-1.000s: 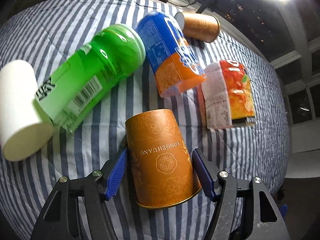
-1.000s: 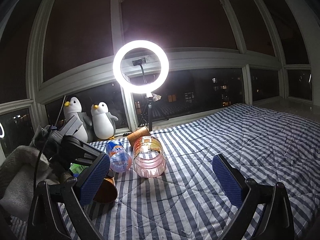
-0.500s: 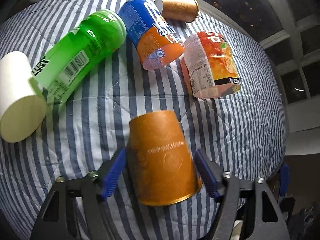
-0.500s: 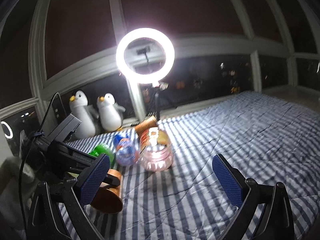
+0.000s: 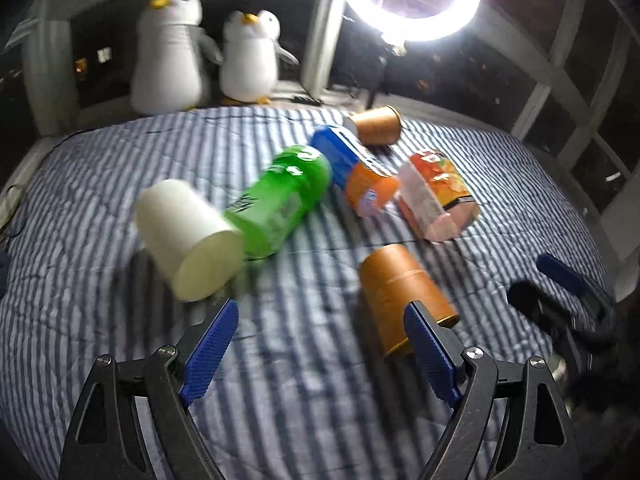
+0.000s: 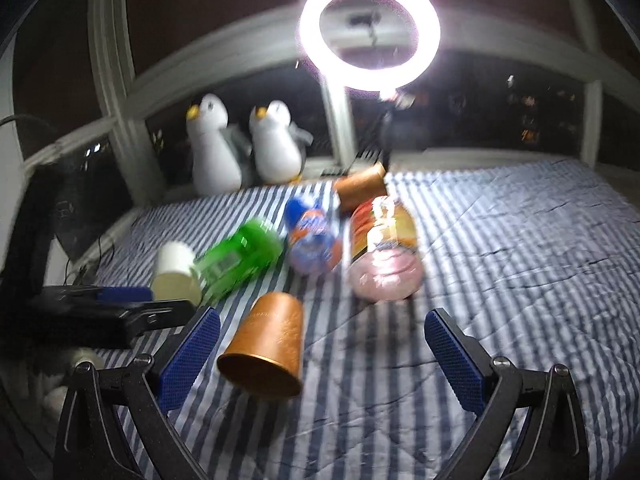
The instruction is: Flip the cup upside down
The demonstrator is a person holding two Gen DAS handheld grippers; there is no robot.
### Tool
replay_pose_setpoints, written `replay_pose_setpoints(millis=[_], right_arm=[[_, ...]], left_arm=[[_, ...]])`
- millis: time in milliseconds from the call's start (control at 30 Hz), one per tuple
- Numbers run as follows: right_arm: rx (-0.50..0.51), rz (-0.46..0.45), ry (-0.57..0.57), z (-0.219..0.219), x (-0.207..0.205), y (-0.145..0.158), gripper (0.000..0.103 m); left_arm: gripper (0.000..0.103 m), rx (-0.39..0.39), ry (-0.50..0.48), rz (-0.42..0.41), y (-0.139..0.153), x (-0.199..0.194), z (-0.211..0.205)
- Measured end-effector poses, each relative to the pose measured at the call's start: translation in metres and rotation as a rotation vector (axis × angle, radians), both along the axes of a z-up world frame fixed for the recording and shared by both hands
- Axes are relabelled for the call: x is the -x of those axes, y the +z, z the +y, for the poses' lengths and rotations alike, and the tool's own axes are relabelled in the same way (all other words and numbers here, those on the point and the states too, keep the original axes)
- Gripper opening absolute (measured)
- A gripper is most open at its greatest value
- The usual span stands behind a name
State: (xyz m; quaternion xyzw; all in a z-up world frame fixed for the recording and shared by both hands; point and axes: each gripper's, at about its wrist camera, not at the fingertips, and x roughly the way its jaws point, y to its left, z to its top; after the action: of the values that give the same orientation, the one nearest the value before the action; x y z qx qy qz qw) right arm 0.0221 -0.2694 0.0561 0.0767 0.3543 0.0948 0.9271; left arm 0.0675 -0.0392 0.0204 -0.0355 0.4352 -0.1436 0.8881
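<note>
1. Orange cup (image 5: 404,292) (image 6: 268,344) sits mouth-down, tilted, on striped bed (image 5: 304,380) (image 6: 520,264), near front edge.
2. Left hand-held gripper (image 5: 320,352): jaws spread wide, nothing held; its right pad overlaps the cup in view, contact unclear.
3. Right hand-held gripper (image 6: 320,356): wide apart, empty, cup w/ rim between its pads in view.
4. Behind cup: white cup (image 5: 188,236), green bottle (image 5: 280,204), blue-orange bottle (image 5: 356,176), 2nd orange cup (image 5: 376,124) lying down.

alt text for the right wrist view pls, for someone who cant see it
An orange cup sits rim-down, tilted, on a striped blanket between the open right tongs. Behind it lie a white cup, green bottle, blue-orange bottle and a second orange cup, under a ring light.
</note>
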Motion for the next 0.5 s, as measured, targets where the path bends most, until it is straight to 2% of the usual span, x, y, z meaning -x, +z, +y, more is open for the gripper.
replay_pose_setpoints(millis=[67,200,300,433,500], right_arm=[[-0.005,0.047,0.02,0.003,-0.01,-0.004,0.101],[-0.042,0.176,0.079,0.008,-0.037,-0.013,0.101],[-0.086,0.268,0.119,0.012,-0.057,-0.019,0.099],[-0.067,0.36,0.161,0.026,-0.077,-0.026,0.093],[-0.09,0.407,0.175,0.03,-0.086,-0.033,0.089]], left_arm=[[0.087,0.006,0.025,-0.031,-0.005,0.008,0.011],[0.088,-0.042,0.06,-0.104,-0.018,0.019,0.022],[0.088,-0.044,0.069,-0.119,-0.03,0.021,0.024],[0.088,-0.043,0.069,-0.115,-0.04,0.024,0.026],[0.088,-0.049,0.069,-0.124,-0.043,0.028,0.026]])
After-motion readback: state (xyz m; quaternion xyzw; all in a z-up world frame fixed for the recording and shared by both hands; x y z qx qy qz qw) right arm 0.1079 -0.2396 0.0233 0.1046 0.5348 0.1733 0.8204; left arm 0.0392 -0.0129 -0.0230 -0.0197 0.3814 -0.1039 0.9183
